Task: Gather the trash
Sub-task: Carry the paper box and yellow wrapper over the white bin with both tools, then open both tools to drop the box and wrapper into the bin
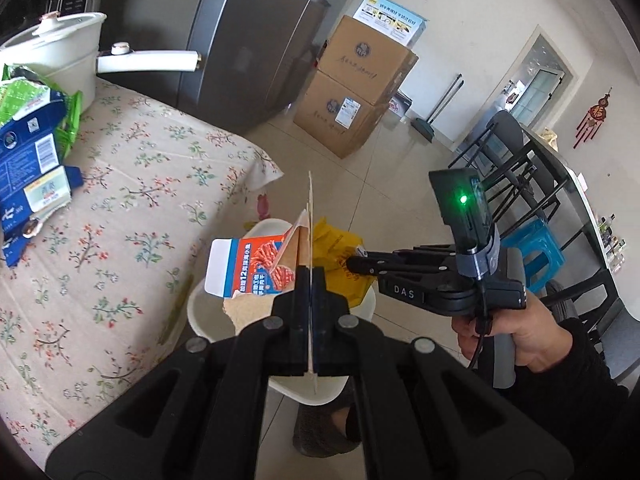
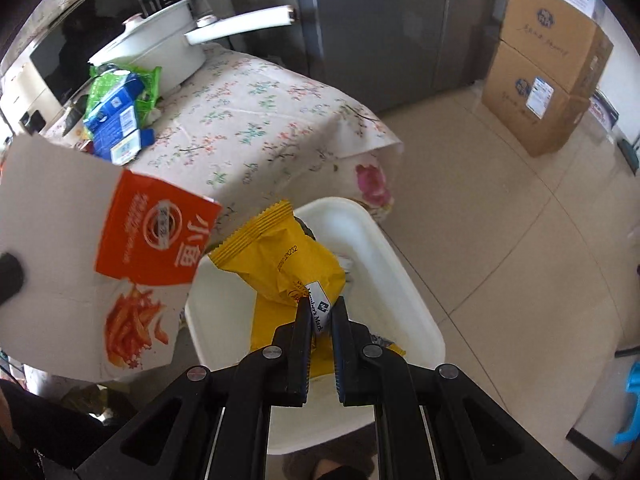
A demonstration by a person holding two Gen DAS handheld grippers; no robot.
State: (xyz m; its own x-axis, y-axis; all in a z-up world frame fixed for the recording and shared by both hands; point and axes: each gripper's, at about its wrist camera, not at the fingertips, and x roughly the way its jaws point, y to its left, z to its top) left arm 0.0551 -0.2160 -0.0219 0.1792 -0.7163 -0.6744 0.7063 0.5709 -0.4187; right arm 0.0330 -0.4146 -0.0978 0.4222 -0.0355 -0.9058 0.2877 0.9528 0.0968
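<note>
Taking the white bin (image 2: 400,280) on the floor as the landmark: up and to its left, on the flowered worktop (image 1: 160,168), a blue carton (image 1: 28,160) and a green wrapper (image 1: 60,112) lie in a heap beside a white pot (image 1: 60,52), not yet collected. Nearer, the left tongs (image 1: 310,280) are shut tight on the edge of a flattened orange snack carton (image 1: 256,268), which stands on edge above the bin's left rim, partly over the opening. Just right of it, the right tongs (image 2: 322,316) are nearly closed, pinching a yellow snack wrapper (image 2: 280,264) that hangs over the middle of the bin. The step in hand looks like the drop. The wrapper is well placed and should fall straight in once let go. The carton is broad and stiff, so it is better shifted further over the opening and tipped flat side down before release, lest it catch the rim and slide to the floor.
</note>
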